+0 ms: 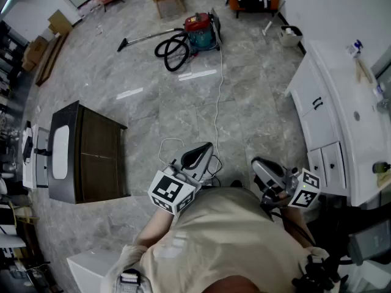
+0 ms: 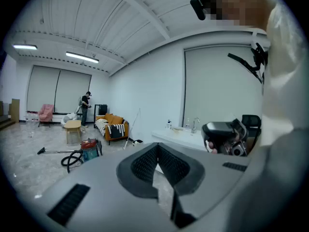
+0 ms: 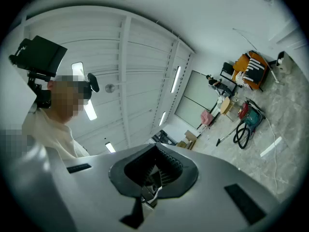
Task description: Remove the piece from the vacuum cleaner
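1. The left tongs (image 1: 203,151) are clenched with nothing between them, their pads meeting at the tips, and are held close in front of the person's chest.
2. The right tongs (image 1: 264,166) are also clenched and empty. They sit near the left pair and tilt up toward the ceiling.
3. The vacuum cleaner (image 1: 200,32), with a red top and teal body, stands on the marble floor well ahead of both tongs, untouched.
4. Its black hose (image 1: 174,50) coils beside it, and the wand (image 1: 143,38) lies on the floor farther out on the left tongs' side.
5. A dark cabinet (image 1: 91,157) stands out to the left of the left tongs.
6. A white bench (image 1: 342,90) runs along near the right tongs.
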`<state>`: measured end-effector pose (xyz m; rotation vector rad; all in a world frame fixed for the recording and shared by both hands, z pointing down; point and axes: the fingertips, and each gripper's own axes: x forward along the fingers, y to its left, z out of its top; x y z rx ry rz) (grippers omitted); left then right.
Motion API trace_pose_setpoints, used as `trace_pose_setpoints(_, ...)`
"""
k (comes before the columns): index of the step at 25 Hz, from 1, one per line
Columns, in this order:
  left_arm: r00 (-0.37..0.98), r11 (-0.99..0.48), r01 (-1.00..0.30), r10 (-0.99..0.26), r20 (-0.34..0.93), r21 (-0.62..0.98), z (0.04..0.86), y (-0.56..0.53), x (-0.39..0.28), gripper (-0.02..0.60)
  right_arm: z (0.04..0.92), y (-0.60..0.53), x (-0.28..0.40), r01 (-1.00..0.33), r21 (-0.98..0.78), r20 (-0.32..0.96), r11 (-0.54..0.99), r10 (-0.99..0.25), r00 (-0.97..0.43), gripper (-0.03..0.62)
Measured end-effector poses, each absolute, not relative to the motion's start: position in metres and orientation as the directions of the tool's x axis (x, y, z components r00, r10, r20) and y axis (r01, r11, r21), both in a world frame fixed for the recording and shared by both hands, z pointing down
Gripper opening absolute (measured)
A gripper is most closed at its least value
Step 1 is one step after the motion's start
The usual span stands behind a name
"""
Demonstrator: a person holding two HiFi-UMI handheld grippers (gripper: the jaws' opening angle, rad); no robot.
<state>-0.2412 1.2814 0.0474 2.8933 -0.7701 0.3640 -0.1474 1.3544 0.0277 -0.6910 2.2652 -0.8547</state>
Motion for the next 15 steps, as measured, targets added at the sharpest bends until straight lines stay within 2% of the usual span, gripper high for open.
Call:
trace_pose_setpoints(11,0.822,-0.86,-0.51,-0.489,0.292,-0.005,0.049,1.302,-0.192,0.003,0.039,1.376,-0.098,-0.227,-0.719,-0.387,0.657,-0.65,-0.654,0.003)
trace_pose_setpoints(15,0.805,-0.85,-0.524,-0.511,0.3,-0.042,0.043,1.302,-0.197,0.003,0.033,1.379,-0.102,-0.205,-0.689,-0.407,0.695,-0.606,-0.683,0.003)
